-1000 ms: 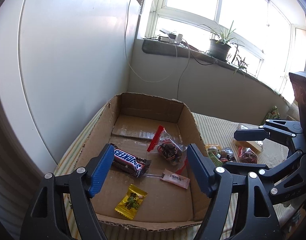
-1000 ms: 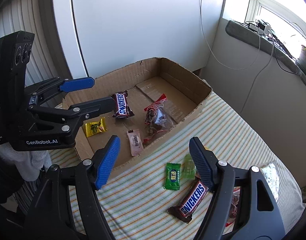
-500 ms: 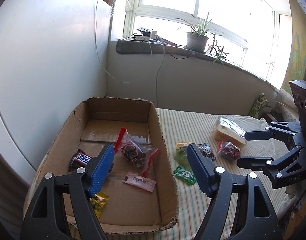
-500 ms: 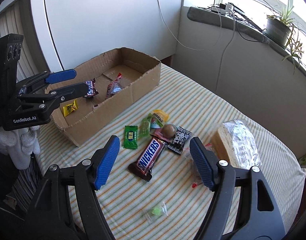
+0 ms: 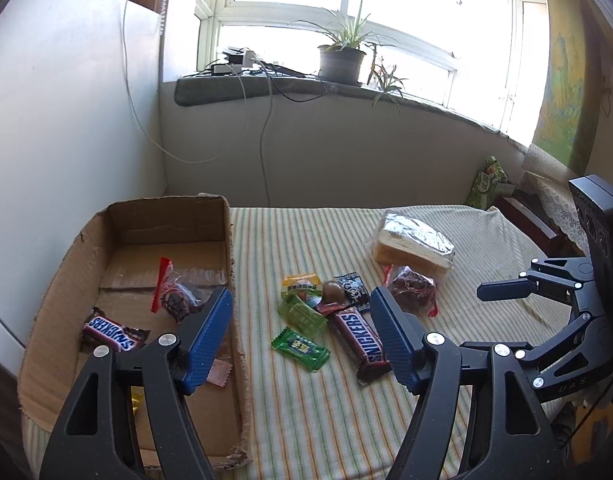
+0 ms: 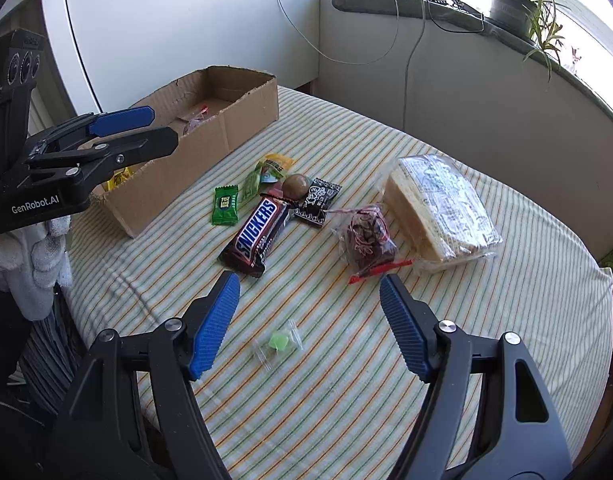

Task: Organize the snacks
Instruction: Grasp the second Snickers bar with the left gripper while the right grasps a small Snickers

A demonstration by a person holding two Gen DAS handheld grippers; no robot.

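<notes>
Snickers bar lies flat, brown wrapper, beside green candy.

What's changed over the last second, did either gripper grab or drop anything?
Neither. The left gripper swung right, off the cardboard box toward the loose Snickers bar. The right gripper pulled back over the tablecloth. Both stayed open and empty; no snacks moved.
</notes>
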